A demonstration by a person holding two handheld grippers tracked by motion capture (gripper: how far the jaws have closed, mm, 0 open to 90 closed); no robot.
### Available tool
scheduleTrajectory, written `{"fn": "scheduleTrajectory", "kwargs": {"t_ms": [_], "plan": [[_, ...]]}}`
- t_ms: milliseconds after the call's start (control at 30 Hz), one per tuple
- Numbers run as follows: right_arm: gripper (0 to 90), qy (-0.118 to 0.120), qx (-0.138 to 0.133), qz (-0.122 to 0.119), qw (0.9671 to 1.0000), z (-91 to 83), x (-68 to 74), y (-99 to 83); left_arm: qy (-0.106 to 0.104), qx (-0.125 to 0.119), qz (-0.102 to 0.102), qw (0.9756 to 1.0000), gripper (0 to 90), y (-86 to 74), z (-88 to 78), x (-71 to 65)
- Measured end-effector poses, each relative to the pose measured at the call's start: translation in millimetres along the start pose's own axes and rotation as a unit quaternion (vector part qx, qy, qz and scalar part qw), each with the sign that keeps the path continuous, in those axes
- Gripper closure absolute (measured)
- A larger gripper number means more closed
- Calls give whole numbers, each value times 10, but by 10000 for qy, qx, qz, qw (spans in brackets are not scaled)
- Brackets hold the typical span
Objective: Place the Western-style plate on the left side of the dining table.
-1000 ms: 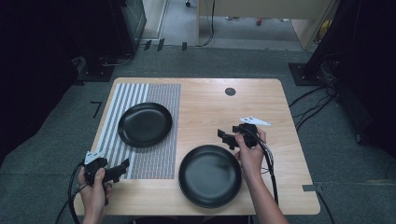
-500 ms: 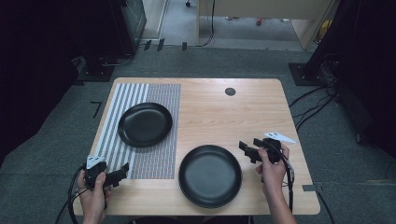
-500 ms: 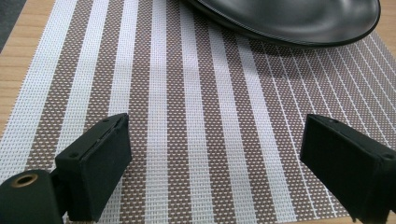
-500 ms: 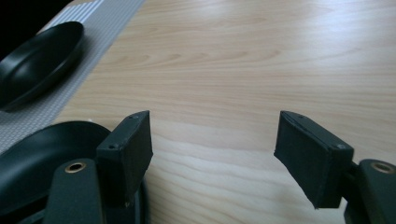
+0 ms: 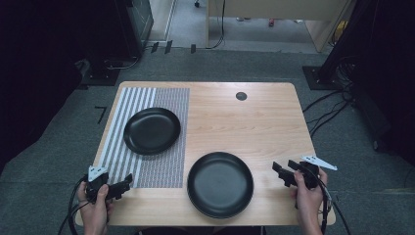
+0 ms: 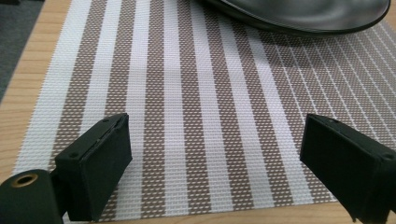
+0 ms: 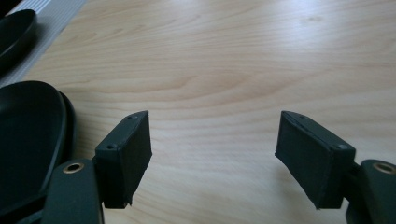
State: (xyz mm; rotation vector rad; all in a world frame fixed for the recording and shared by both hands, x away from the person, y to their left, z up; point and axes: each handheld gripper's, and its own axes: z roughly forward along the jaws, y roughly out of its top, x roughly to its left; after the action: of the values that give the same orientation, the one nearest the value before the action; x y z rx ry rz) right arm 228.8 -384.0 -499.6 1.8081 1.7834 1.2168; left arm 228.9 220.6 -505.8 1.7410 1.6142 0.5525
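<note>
**Near plate unheld, close to the front edge**

Risk first: sitting near the tabletop's (image 5: 254,117) front edge, the near black plate (image 5: 220,184) could be nudged off or spun by a careless sideways approach. Low, smoothly curved rim, glossy surface: likely to slip from the jaws if pinched shallowly, and liable to tip if lifted from one side only.

Round, shallow, dark, resting flat on bare wood, just right of the striped mat (image 5: 147,132). On that mat, farther back, a second black plate (image 5: 151,130), well apart from the first.

Right gripper (image 5: 283,174) beside the near plate's right rim, not touching, jaws wide apart and empty. Left gripper (image 5: 125,183) at the mat's front corner, jaws likewise spread, holding nothing.
</note>
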Motion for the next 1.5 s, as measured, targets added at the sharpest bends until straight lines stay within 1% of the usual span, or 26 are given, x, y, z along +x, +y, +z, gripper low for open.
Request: {"fn": "scheduleTrajectory", "kwargs": {"t_ms": [67,200,233,267,300,367,400,433,467,500,533,567,700,733,800,933,967,1067,1133,1233,1267,1300,1367,1500], "plan": [[261,-78,-2,16,10000,-55,-48,-39,-1,-4,-7,10000,87,-7,-14,21],[257,-194,0,-11,9998,-141,-128,-110,71,-21,-1,10000,87,-24,-45,79],[256,-217,12,-8,9998,-158,-147,-127,87,-16,-13,10000,87,-30,-56,104],[256,-306,47,-34,9995,-186,-186,-159,99,-22,-22,9999,87,-35,-60,120],[256,-306,47,-34,9995,-186,-186,-159,108,-26,-34,9999,87,-40,-65,134],[255,-385,73,-70,9992,-215,-227,-188,122,-34,-77,9999,87,-55,-70,170],[256,-495,88,-90,9987,-245,-264,-215,134,-17,-66,9999,87,-61,-73,184],[256,-495,88,-90,9987,-245,-264,-215,156,-13,-45,9999,87,-68,-76,196],[256,-629,109,-166,9978,-275,-303,-243,213,-12,14,9998,87,-78,-83,211],[256,-629,109,-166,9978,-275,-303,-243,213,-12,14,9998,87,-78,-83,211],[256,-754,126,-212,9969,-310,-334,-273,276,4,86,9996,87,-85,-90,230],[256,-754,126,-212,9969,-310,-334,-273,276,4,86,9996,87,-85,-90,230],[252,-858,158,-226,9959,-398,-388,-350,372,107,206,9990,87,-105,-93,282],[252,-913,193,-266,9953,-418,-407,-379,399,129,237,9988,87,-112,-87,298],[252,-940,205,-287,9949,-421,-410,-386,426,145,269,9986,87,-119,-77,303],[244,-1085,269,-450,9927,-387,-392,-403,535,134,438,9975,82,-139,-56,275],[237,-1084,252,-451,9928,-373,-379,-403,543,130,468,9973,77,-146,-55,271],[223,-1107,214,-469,9925,-351,-351,-413,558,46,469,9973,73,-170,-55,262],[198,-1173,188,-634,9909,-328,-325,-435,542,47,471,9974,73,-173,-58,259],[179,-1219,195,-735,9896,-311,-305,-445,540,46,471,9974,73,-174,-59,259],[172,-1273,224,-801,9884,-299,-290,-446,540,47,471,9974,73,-174,-59,260],[172,-1273,224,-801,9884,-299,-290,-446,540,49,472,9974,73,-174,-59,260],[156,-1361,272,-889,9863,-284,-267,-449,537,49,475,9974,73,-174,-59,261],[136,-1404,287,-855,9860,-272,-253,-449,532,52,479,9974,72,-173,-58,263]]}}
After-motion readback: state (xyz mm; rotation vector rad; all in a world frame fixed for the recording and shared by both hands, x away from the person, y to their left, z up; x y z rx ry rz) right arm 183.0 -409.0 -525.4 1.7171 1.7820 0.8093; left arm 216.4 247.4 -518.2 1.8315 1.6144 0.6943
